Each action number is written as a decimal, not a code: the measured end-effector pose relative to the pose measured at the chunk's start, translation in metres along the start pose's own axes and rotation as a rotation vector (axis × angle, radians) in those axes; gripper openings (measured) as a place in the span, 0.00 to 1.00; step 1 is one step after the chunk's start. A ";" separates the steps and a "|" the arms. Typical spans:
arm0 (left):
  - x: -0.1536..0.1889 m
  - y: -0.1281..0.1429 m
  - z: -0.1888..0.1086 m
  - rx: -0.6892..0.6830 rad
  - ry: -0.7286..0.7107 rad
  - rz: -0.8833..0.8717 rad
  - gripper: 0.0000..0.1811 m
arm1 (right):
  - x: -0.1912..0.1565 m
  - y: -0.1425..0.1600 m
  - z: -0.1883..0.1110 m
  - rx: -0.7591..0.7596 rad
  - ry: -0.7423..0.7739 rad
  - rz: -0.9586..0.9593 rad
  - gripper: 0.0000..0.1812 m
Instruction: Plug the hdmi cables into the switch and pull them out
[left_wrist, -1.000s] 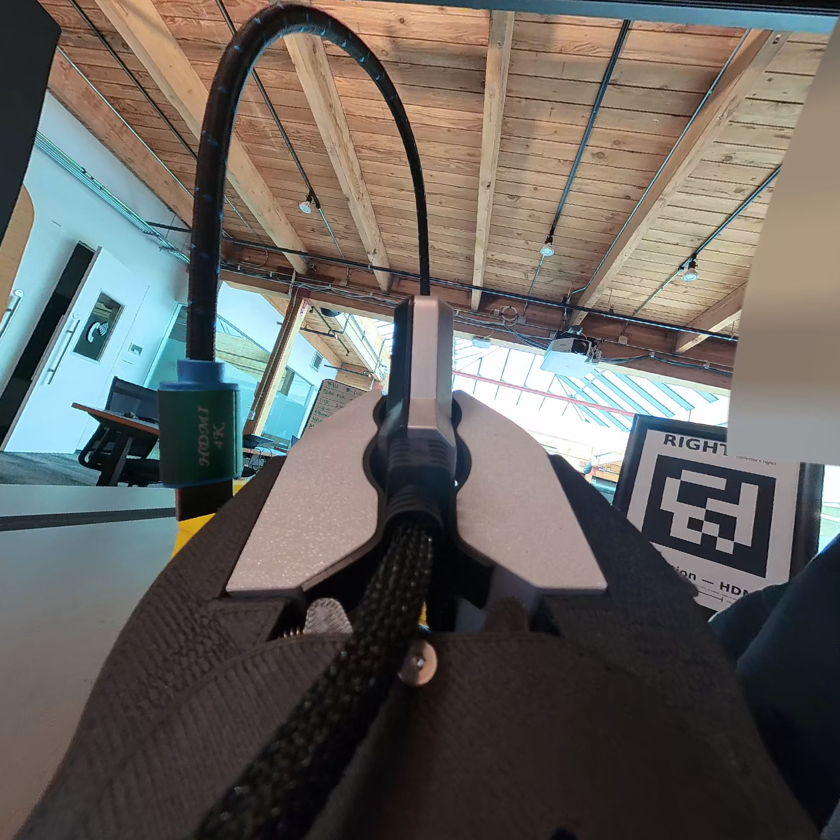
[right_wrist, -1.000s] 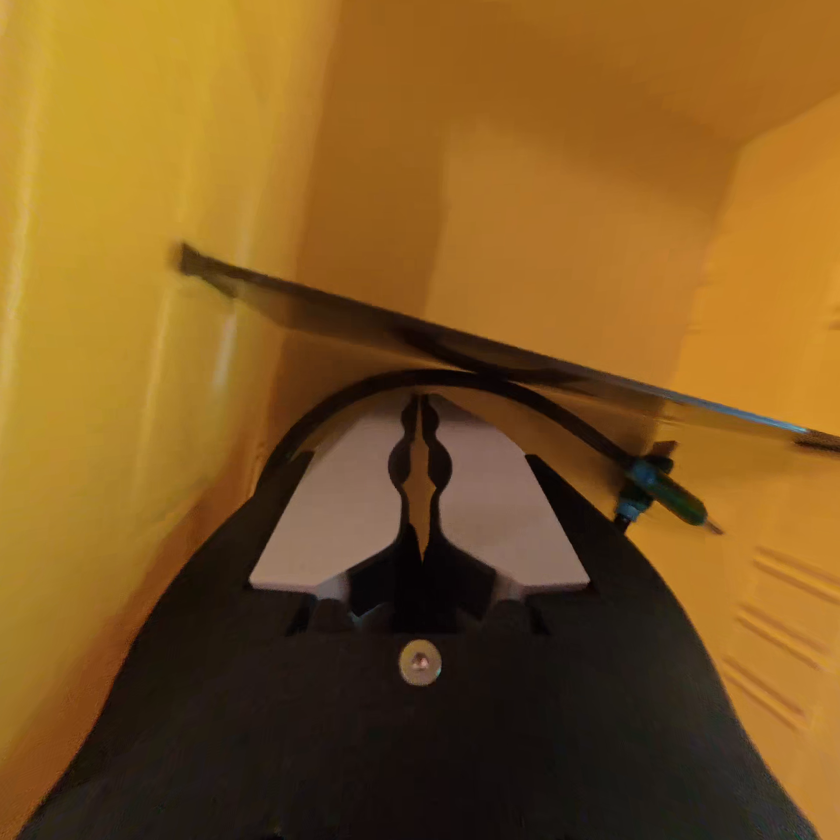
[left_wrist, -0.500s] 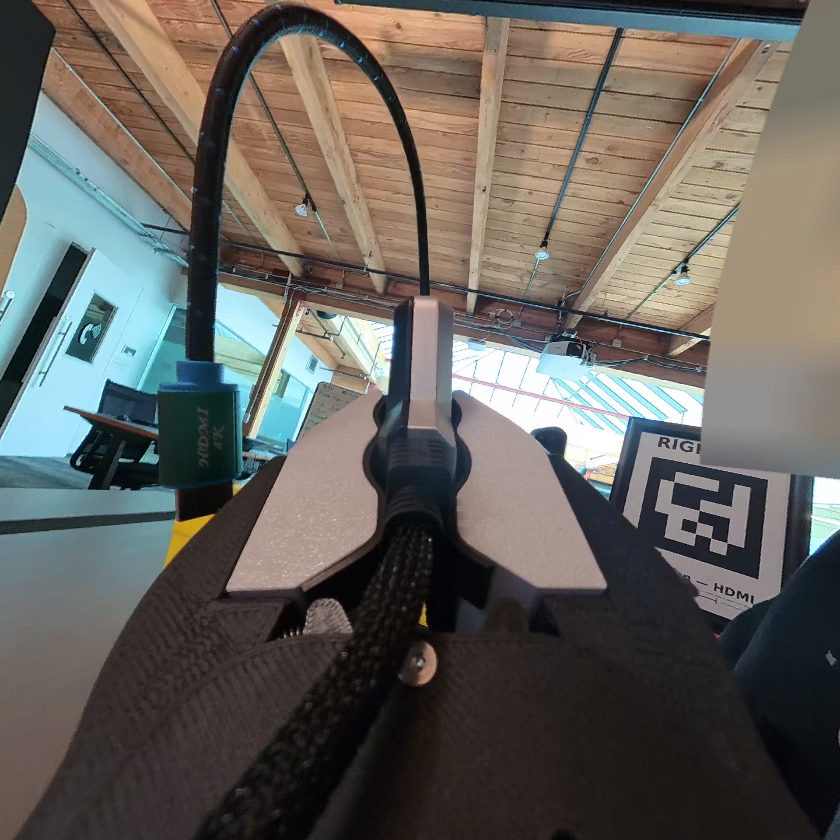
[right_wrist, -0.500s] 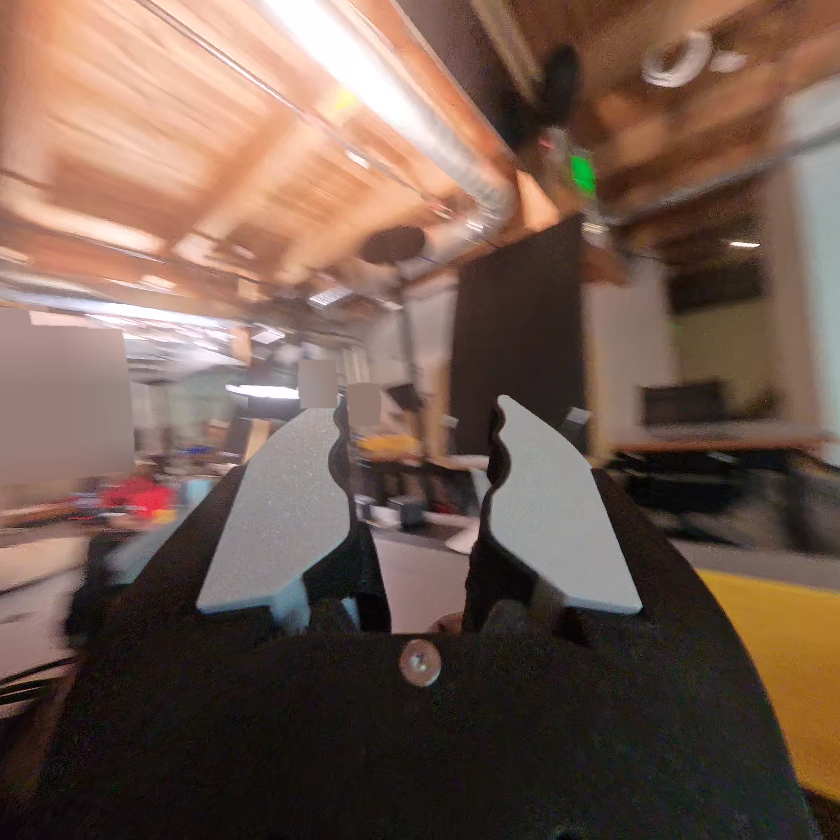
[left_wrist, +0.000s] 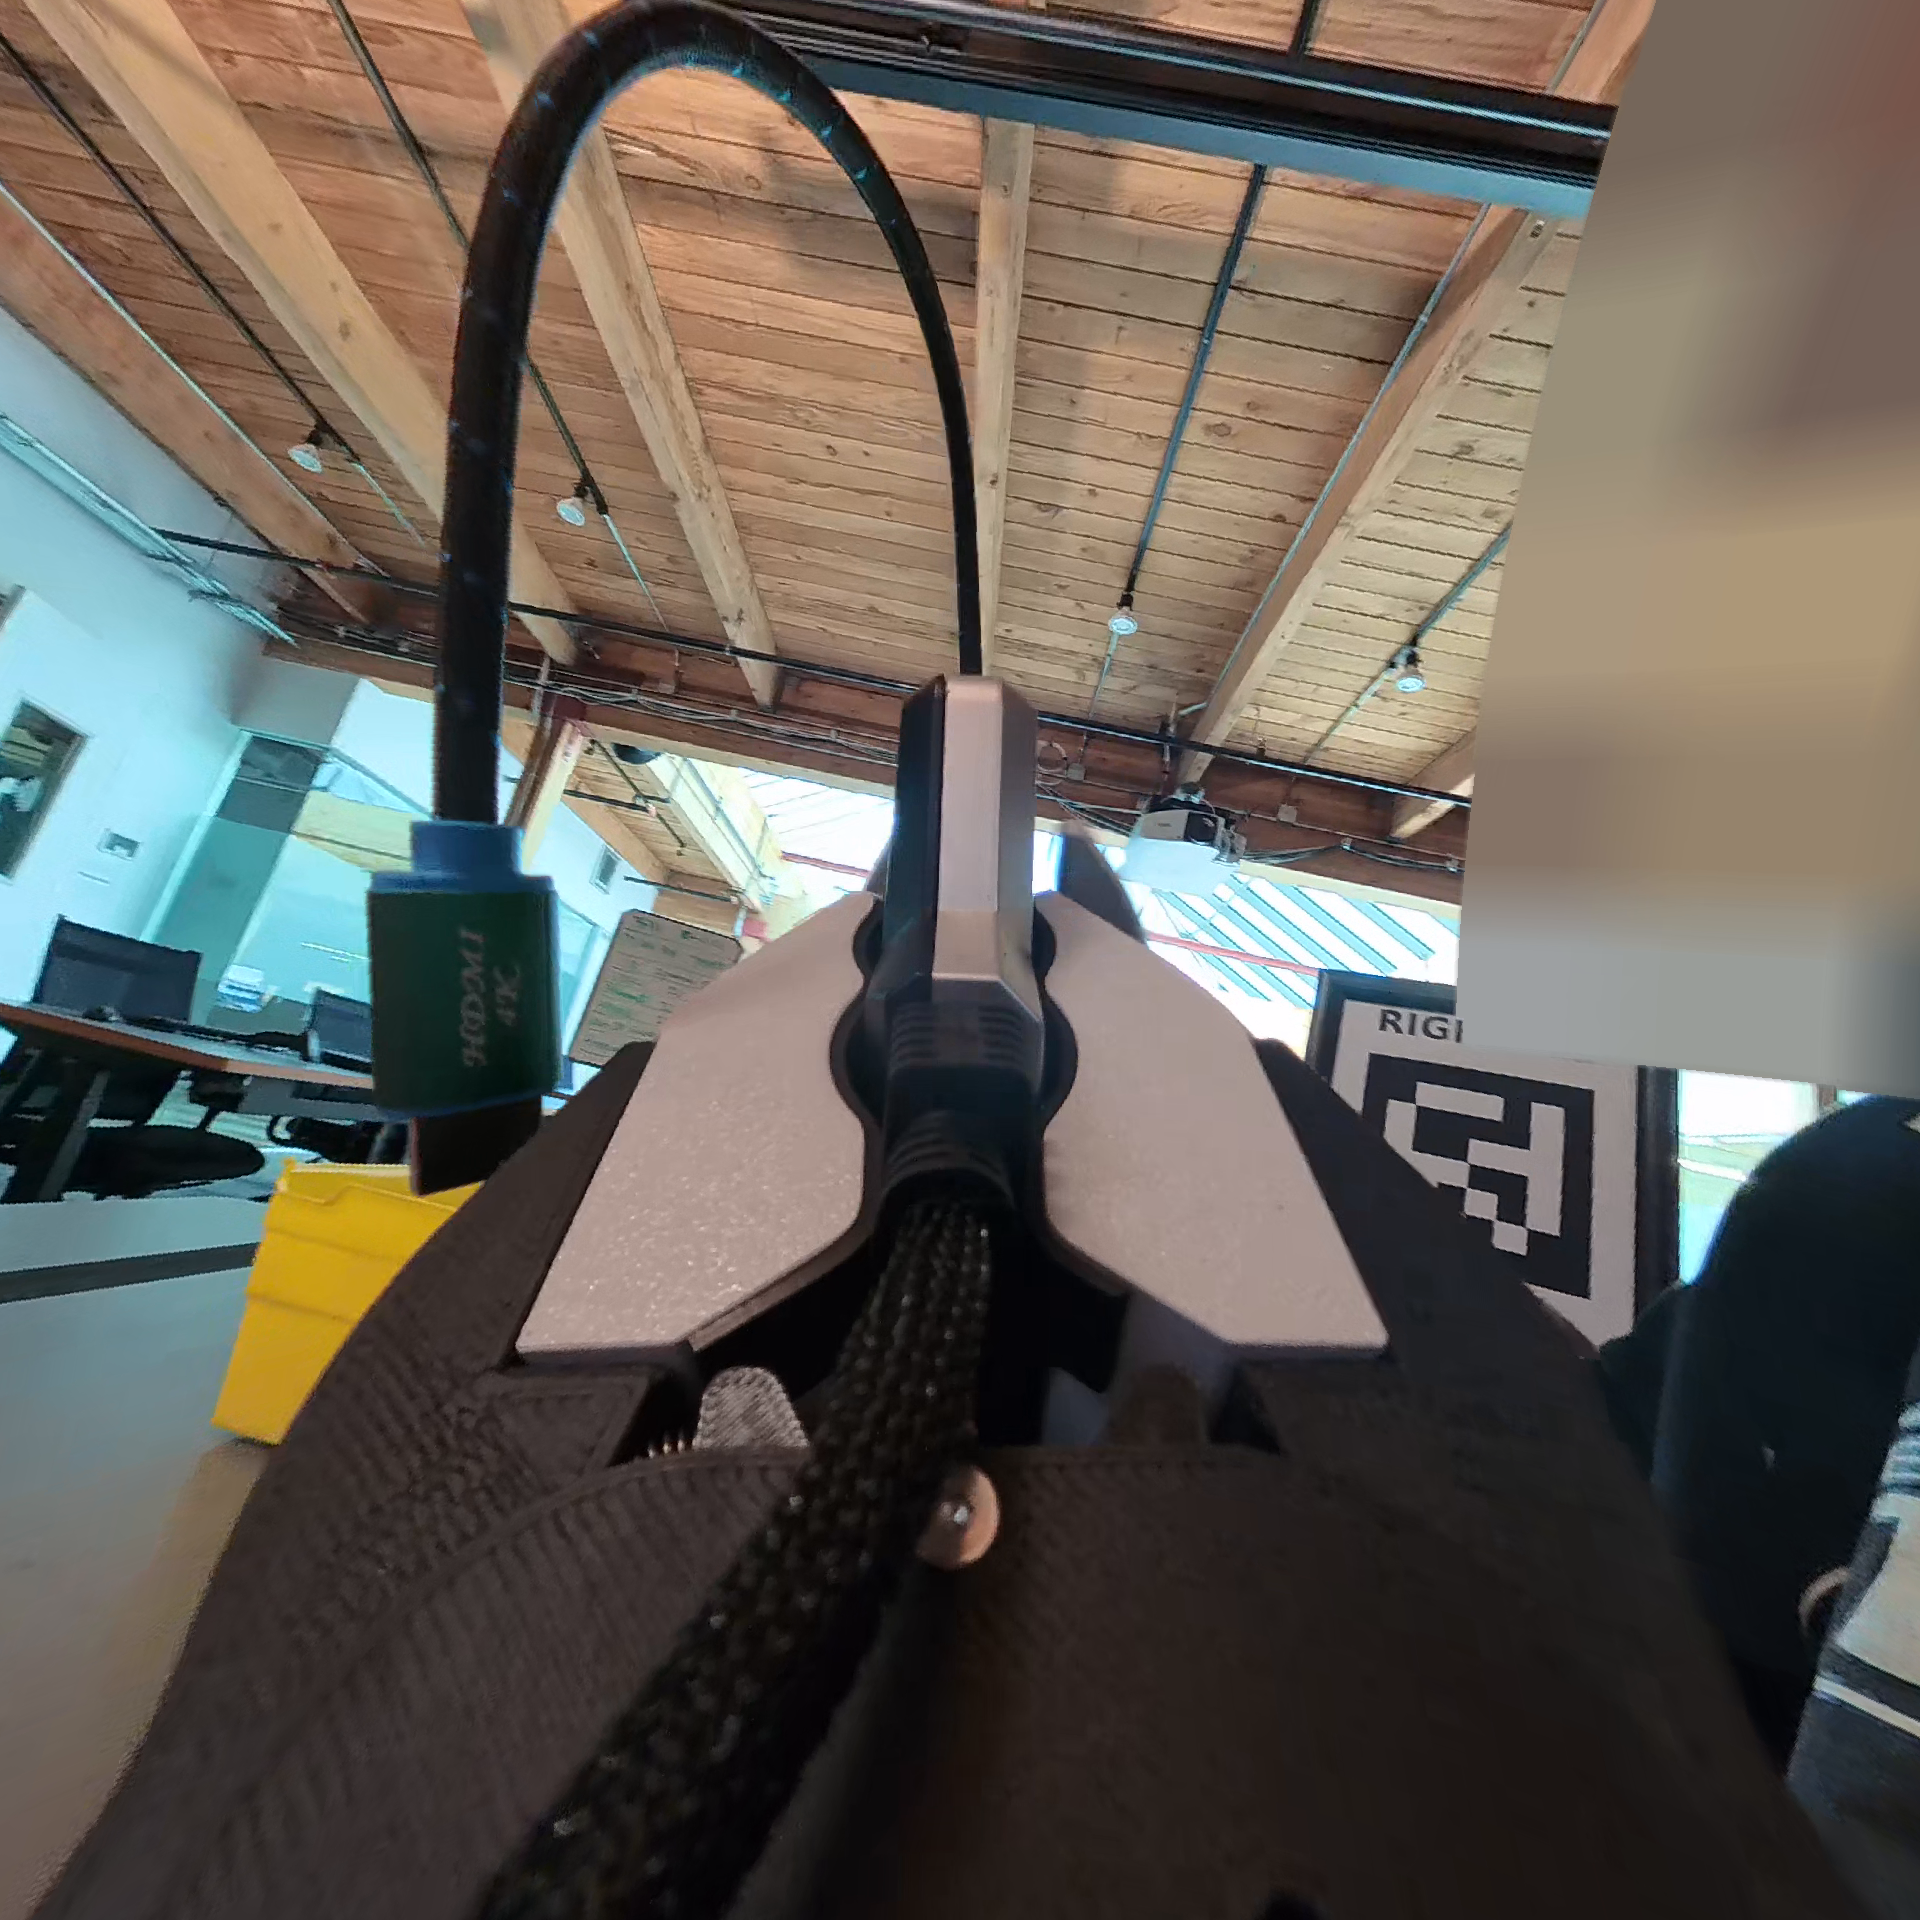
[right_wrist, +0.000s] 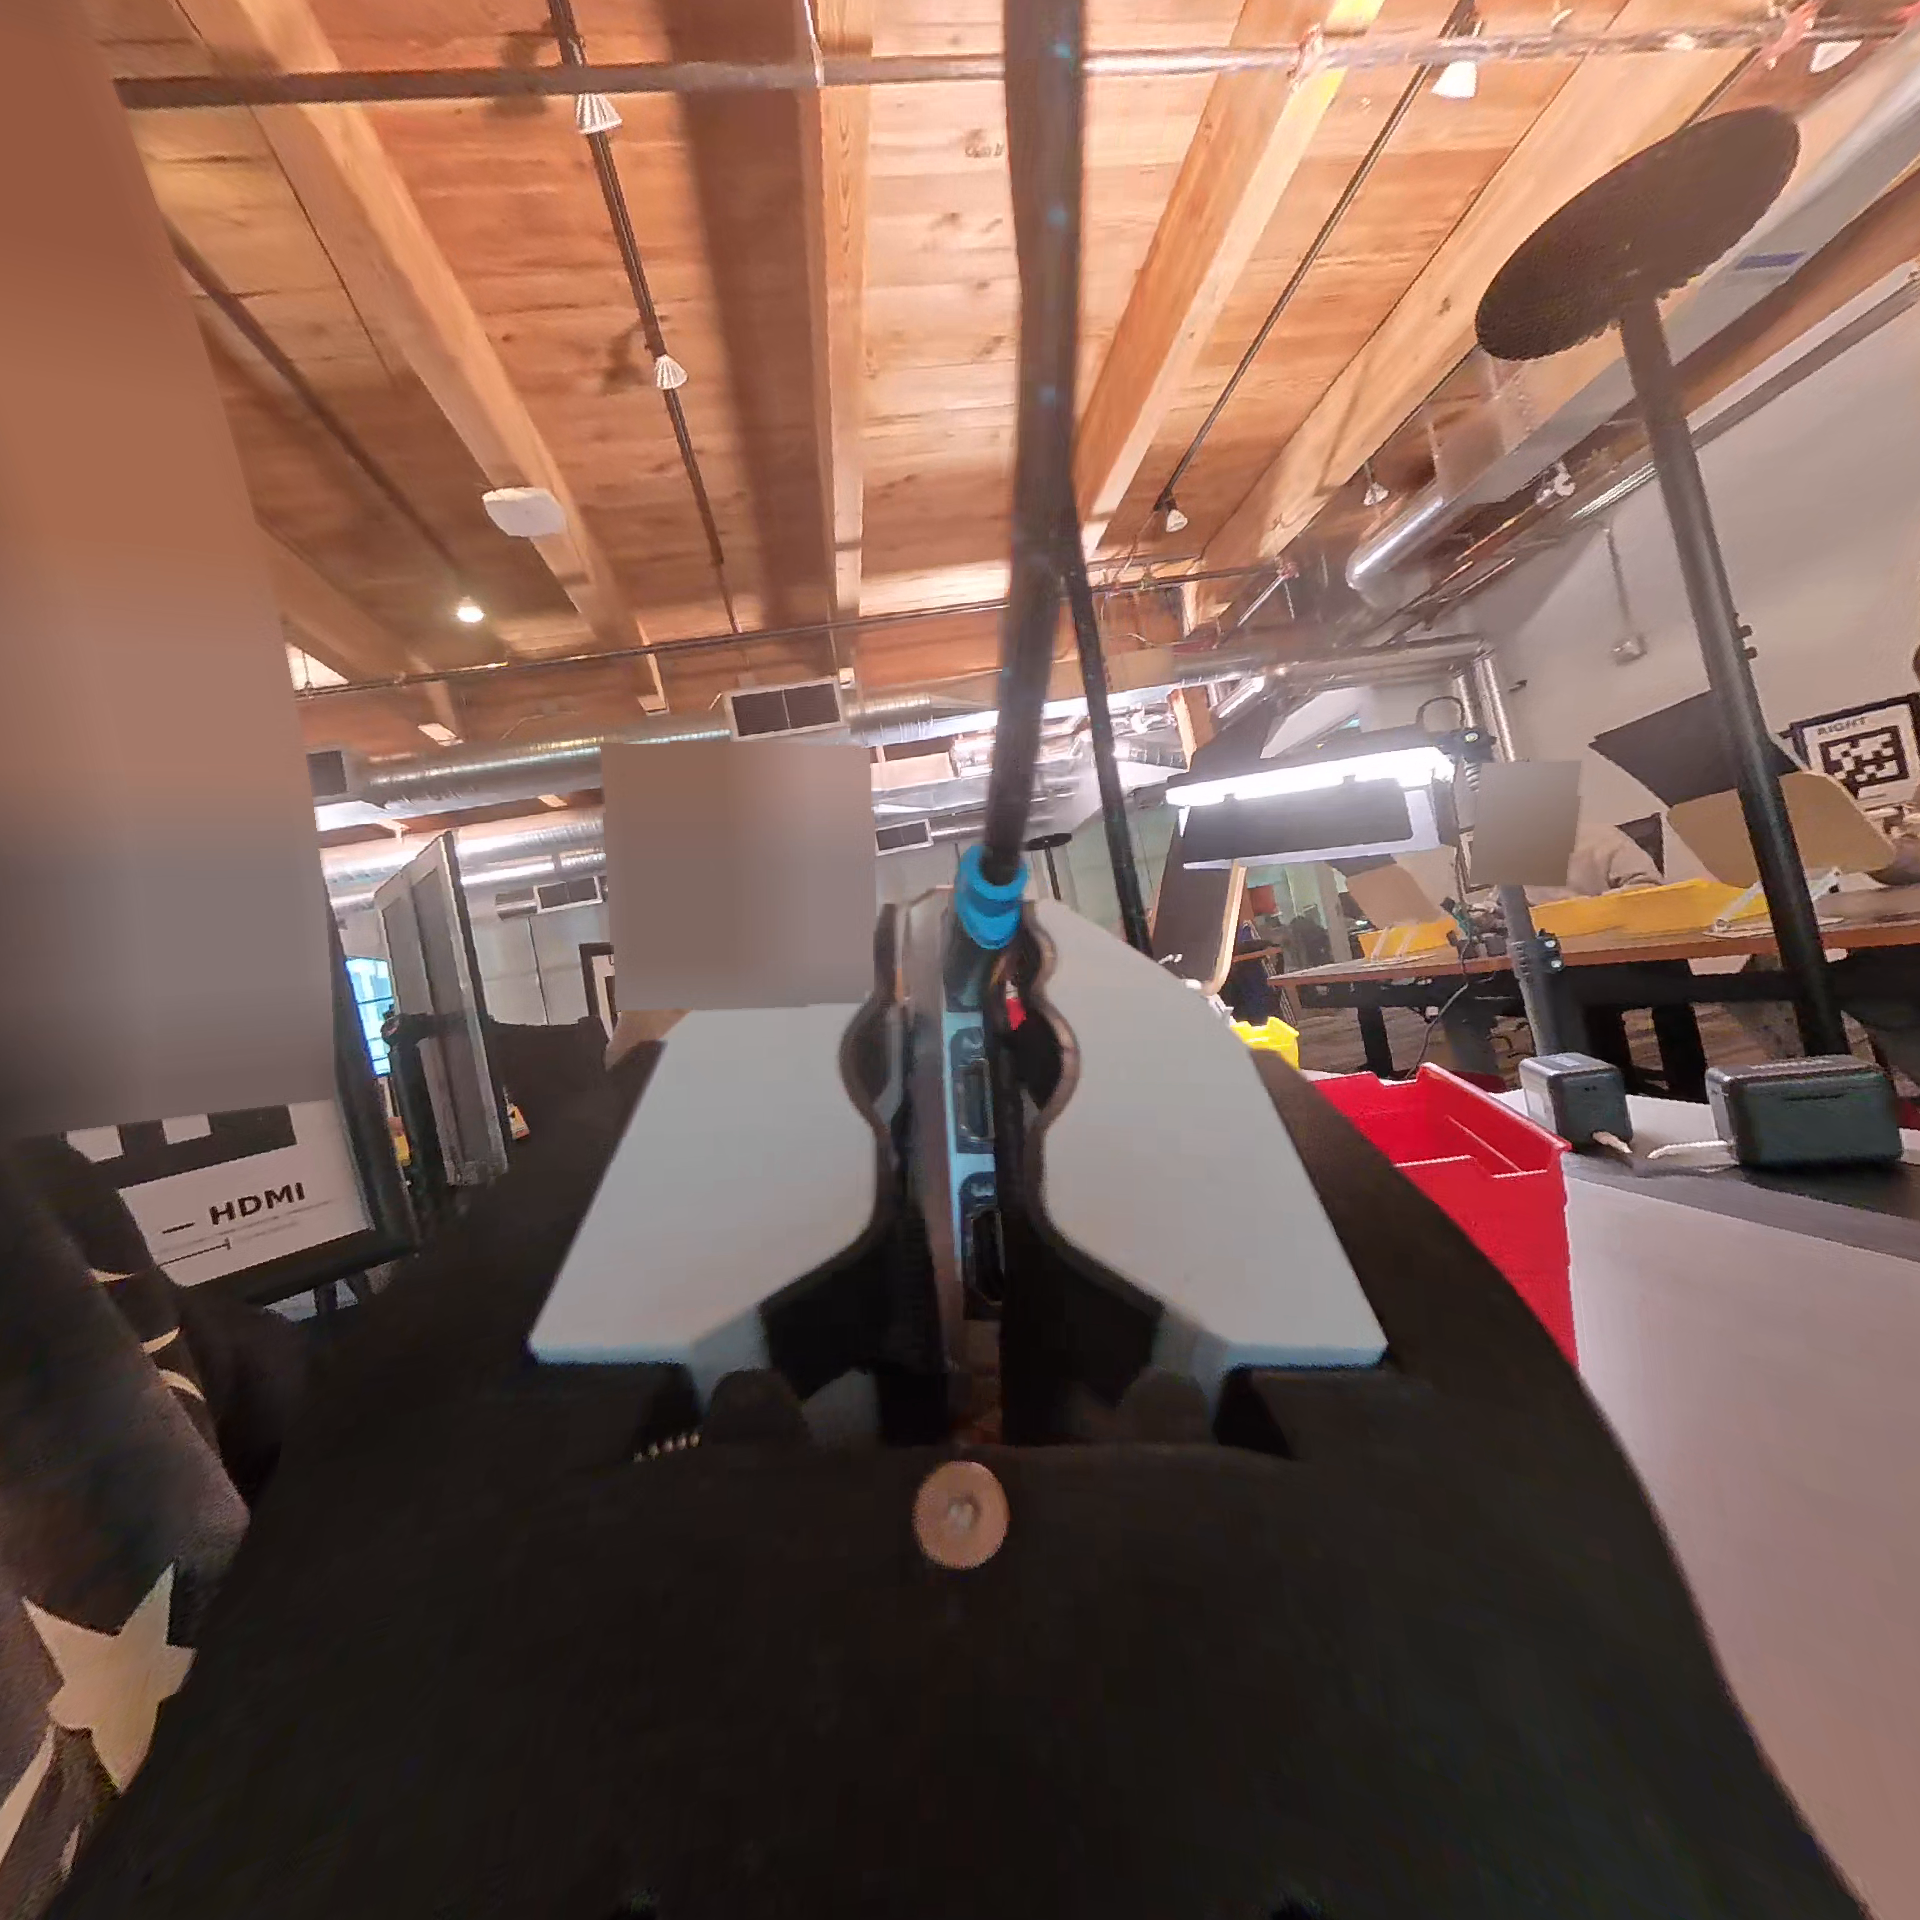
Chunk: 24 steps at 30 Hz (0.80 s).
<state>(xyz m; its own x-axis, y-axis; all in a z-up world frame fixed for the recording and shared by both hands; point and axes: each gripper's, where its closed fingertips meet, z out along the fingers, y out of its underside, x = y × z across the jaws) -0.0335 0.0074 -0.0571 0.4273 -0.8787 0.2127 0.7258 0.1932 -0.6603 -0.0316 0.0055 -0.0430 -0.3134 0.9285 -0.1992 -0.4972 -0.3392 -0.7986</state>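
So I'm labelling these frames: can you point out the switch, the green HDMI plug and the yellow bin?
switch (left_wrist: 982, 831): left wrist view, on its grey side face above the gripper's fingers.
green HDMI plug (left_wrist: 462, 1003): left wrist view, on the green shell's middle.
yellow bin (left_wrist: 312, 1309): left wrist view, on its front wall.

A: The cable (right_wrist: 1023, 436) runs off the top edge in the right wrist view.

B: And the yellow bin (left_wrist: 312, 1299) sits half hidden behind the left gripper (left_wrist: 956, 997).
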 end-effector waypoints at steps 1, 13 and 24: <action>0.002 0.001 0.001 -0.005 0.015 -0.001 0.13 | 0.001 0.000 -0.001 -0.001 0.000 -0.006 0.07; 0.006 -0.001 0.003 0.022 0.044 -0.047 0.14 | 0.001 0.000 -0.004 0.002 -0.056 0.087 0.06; -0.001 0.001 0.001 0.111 -0.035 -0.133 0.12 | 0.004 -0.003 -0.008 0.175 -0.019 0.123 0.05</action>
<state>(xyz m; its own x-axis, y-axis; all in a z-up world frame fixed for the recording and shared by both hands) -0.0326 0.0086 -0.0577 0.3409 -0.8842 0.3193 0.8314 0.1251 -0.5414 -0.0247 0.0113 -0.0456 -0.3950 0.8759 -0.2772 -0.5865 -0.4727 -0.6577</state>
